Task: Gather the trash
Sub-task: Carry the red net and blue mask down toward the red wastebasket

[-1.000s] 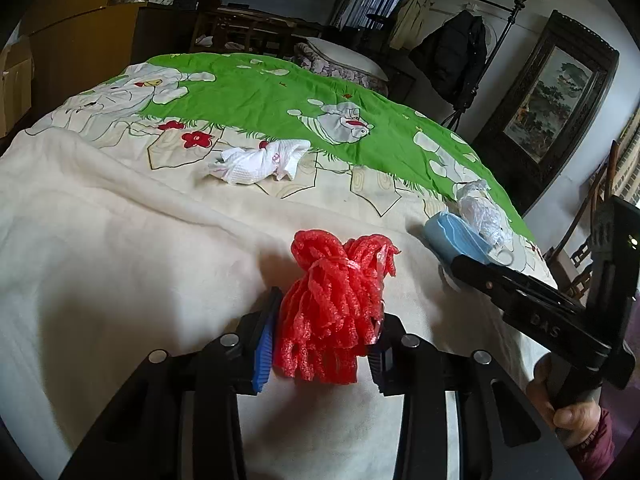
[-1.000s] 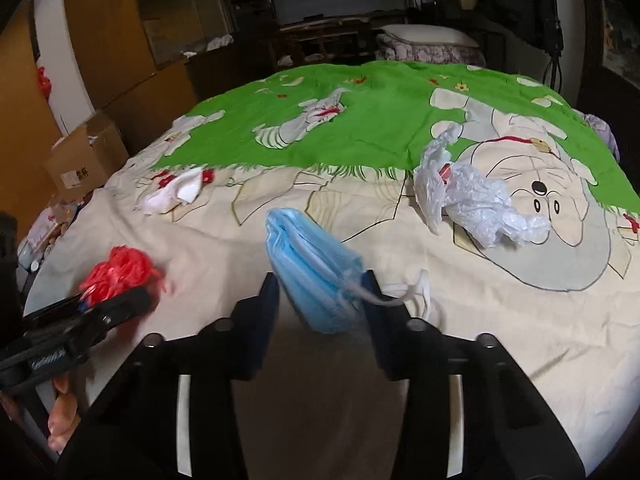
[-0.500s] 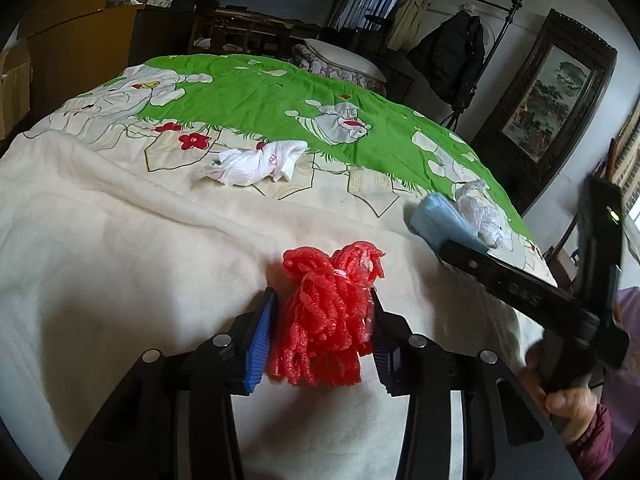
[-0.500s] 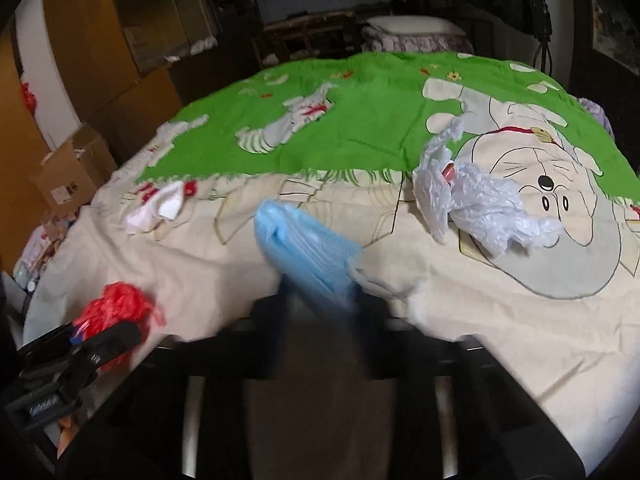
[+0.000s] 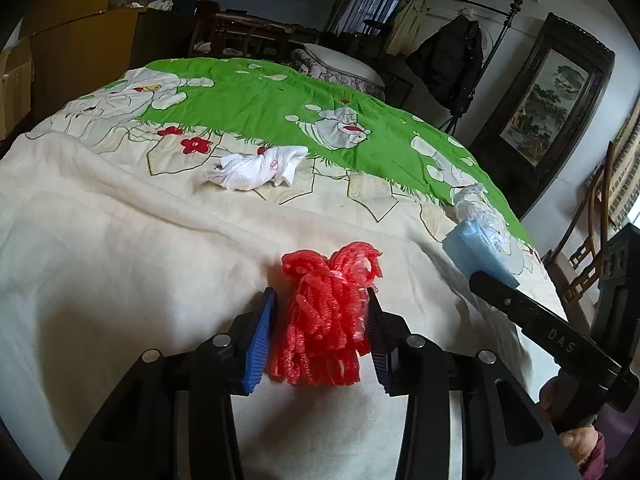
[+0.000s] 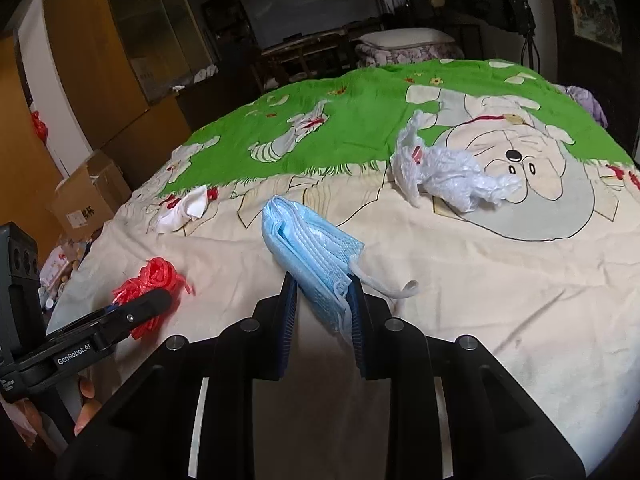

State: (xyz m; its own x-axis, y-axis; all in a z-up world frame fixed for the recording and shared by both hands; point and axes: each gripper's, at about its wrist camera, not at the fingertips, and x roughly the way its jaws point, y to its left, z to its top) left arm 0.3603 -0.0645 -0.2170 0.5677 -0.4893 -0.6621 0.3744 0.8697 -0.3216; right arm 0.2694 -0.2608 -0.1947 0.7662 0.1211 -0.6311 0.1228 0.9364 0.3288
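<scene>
My left gripper (image 5: 320, 312) is shut on a red foam net (image 5: 326, 312) and holds it just above the cream bedspread (image 5: 100, 280). My right gripper (image 6: 322, 300) is shut on a folded blue face mask (image 6: 308, 248), its white ear loop hanging to the right. From the left wrist view the mask (image 5: 476, 254) shows at the right gripper's tip. From the right wrist view the red net (image 6: 150, 284) shows at lower left. A crumpled white tissue (image 5: 256, 168) and a clear plastic bag (image 6: 448, 176) lie on the bed.
The green cartoon quilt (image 6: 360, 120) covers the far half of the bed. A cardboard box (image 6: 86, 196) stands on the floor at left. Wooden chairs (image 5: 588, 248) stand past the bed's right edge, and a framed painting (image 5: 544, 120) hangs behind.
Both grippers have risen slightly with their loads. The right gripper has lifted the blue mask off the bedspread; the left has closed tighter on the red net.
</scene>
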